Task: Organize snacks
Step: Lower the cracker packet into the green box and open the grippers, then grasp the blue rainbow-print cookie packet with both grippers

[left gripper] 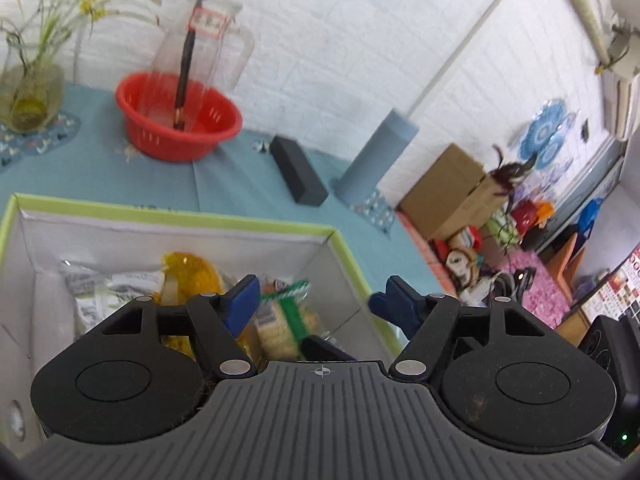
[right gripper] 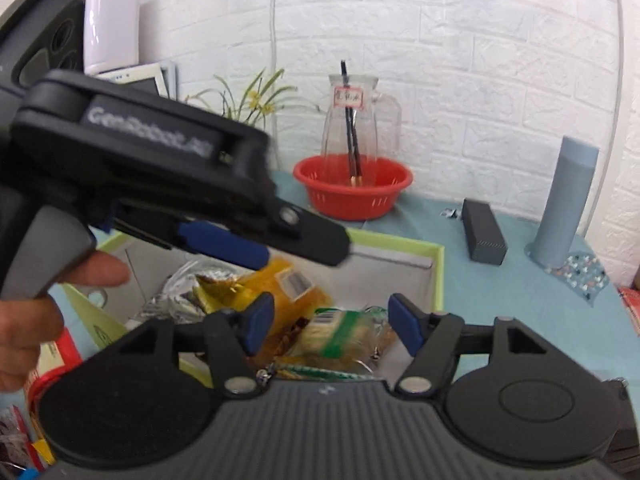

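Note:
A green-rimmed cardboard box [left gripper: 168,216] on the blue table holds several snack packs: a yellow bag [left gripper: 192,268], a green-striped cracker pack [left gripper: 288,312] and white wrappers [left gripper: 104,292]. My left gripper [left gripper: 316,300] is open and empty above the box's right side. My right gripper [right gripper: 332,326] is open and empty over the same box [right gripper: 438,276], above the green cracker pack [right gripper: 340,332] and the yellow bag [right gripper: 288,280]. The left gripper [right gripper: 236,236] crosses the right wrist view above the box, held by a hand.
A red basket [left gripper: 176,120] with a glass jug [left gripper: 204,52] stands behind the box, with a plant vase [left gripper: 32,92] at the far left. A black box [left gripper: 298,170] and a blue-grey cylinder [left gripper: 376,156] stand to the right. More packets [right gripper: 36,364] lie left of the box.

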